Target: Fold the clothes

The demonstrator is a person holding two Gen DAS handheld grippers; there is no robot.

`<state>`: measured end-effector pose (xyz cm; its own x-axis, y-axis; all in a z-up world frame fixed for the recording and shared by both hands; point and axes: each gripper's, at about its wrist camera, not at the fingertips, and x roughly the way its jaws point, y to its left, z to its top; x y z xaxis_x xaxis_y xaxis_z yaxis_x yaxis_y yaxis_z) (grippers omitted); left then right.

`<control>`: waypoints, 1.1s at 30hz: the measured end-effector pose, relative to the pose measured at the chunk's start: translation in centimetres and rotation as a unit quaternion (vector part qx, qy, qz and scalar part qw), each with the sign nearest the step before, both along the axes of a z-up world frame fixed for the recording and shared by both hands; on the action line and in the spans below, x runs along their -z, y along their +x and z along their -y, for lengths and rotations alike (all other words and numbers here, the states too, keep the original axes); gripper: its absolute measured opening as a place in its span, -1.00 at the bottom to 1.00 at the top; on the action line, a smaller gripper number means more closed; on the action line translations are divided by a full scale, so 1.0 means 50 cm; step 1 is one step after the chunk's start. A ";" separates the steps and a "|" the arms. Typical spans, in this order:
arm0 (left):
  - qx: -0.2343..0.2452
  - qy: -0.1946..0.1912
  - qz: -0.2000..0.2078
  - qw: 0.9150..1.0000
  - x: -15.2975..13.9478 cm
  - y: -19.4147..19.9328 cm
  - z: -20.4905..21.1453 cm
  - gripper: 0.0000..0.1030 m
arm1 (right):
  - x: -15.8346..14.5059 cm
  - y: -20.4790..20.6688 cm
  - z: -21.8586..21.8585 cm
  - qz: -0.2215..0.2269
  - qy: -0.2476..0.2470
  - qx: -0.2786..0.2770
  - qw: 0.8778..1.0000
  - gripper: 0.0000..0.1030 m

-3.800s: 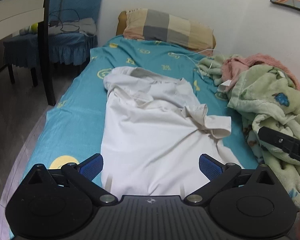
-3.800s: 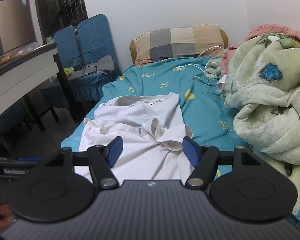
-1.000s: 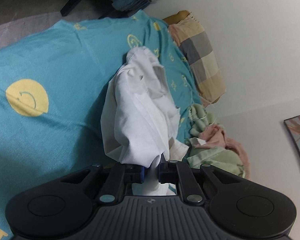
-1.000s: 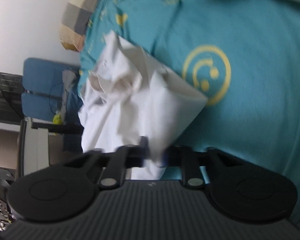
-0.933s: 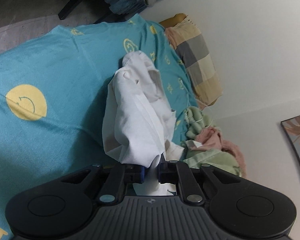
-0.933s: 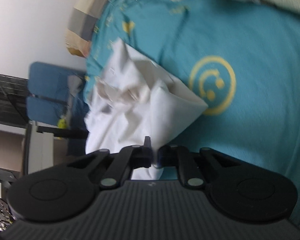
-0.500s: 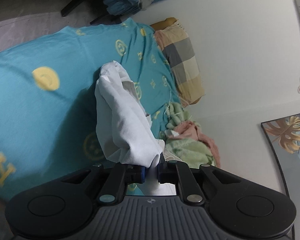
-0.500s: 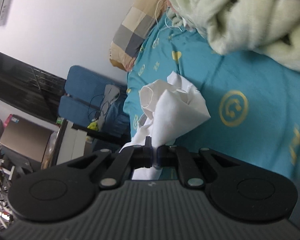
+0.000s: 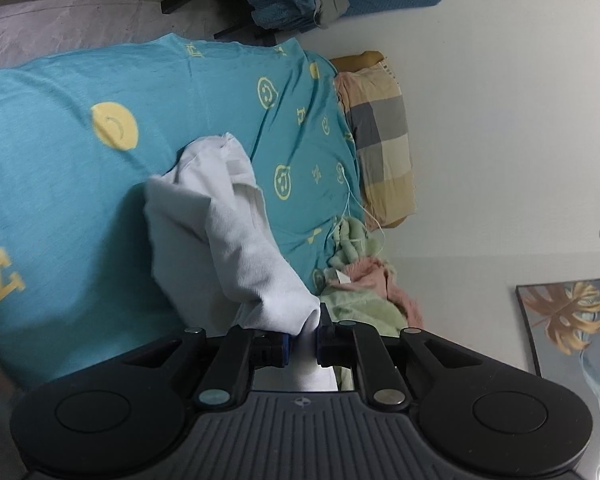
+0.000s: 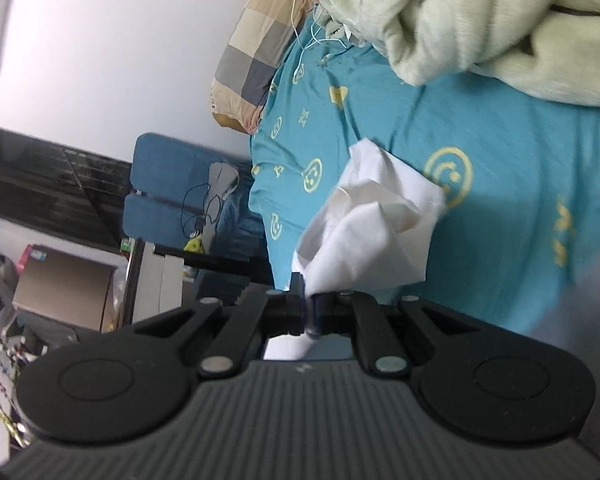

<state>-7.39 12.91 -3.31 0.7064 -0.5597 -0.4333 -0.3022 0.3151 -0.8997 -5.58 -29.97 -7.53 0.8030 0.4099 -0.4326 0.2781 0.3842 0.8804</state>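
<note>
A white shirt (image 9: pixel 224 236) hangs bunched from my left gripper (image 9: pixel 303 340), which is shut on its edge above the teal bed sheet (image 9: pixel 60 184). In the right wrist view the same white shirt (image 10: pixel 376 232) hangs crumpled from my right gripper (image 10: pixel 307 312), which is shut on another part of its edge. Both grippers hold the shirt lifted off the bed; its lower part droops toward the sheet (image 10: pixel 520 200). Both views are tilted steeply.
A plaid pillow (image 9: pixel 380 128) lies at the head of the bed by the white wall. A green and pink blanket pile (image 9: pixel 360 280) lies along one side, large in the right wrist view (image 10: pixel 500 20). A blue chair (image 10: pixel 168 184) and a desk (image 10: pixel 160 280) stand beside the bed.
Both grippers closed on the shirt's edge and lifted it off the bed. Over the last second they rose higher and the shirt now hangs bunched, farther from the sheet.
</note>
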 end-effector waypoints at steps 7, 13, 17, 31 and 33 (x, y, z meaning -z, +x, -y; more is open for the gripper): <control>-0.006 0.008 -0.015 1.000 0.012 0.190 0.016 -0.74 | 0.037 0.199 0.016 -0.027 0.025 0.028 0.999 -0.85; 0.007 0.039 -0.048 0.998 0.112 0.388 0.016 -0.73 | 0.112 0.345 0.018 -0.054 0.025 0.032 0.998 -0.85; 0.011 0.051 -0.049 0.997 0.192 0.456 0.011 -0.73 | 0.166 0.396 0.020 -0.059 0.023 0.027 0.998 -0.84; 0.055 0.166 0.010 0.985 0.192 0.478 0.039 0.54 | 0.159 0.453 0.002 0.052 -0.041 -0.055 0.996 0.20; 0.066 0.212 0.027 0.975 0.176 0.473 0.056 0.59 | 0.121 0.437 -0.012 0.101 -0.068 -0.071 0.990 0.45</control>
<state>16.27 10.13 -12.09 0.6681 -0.4267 -0.6096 -0.1889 0.6951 -0.6936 16.25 -29.36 -13.60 0.8177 0.4731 -0.3278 0.0366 0.5256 0.8499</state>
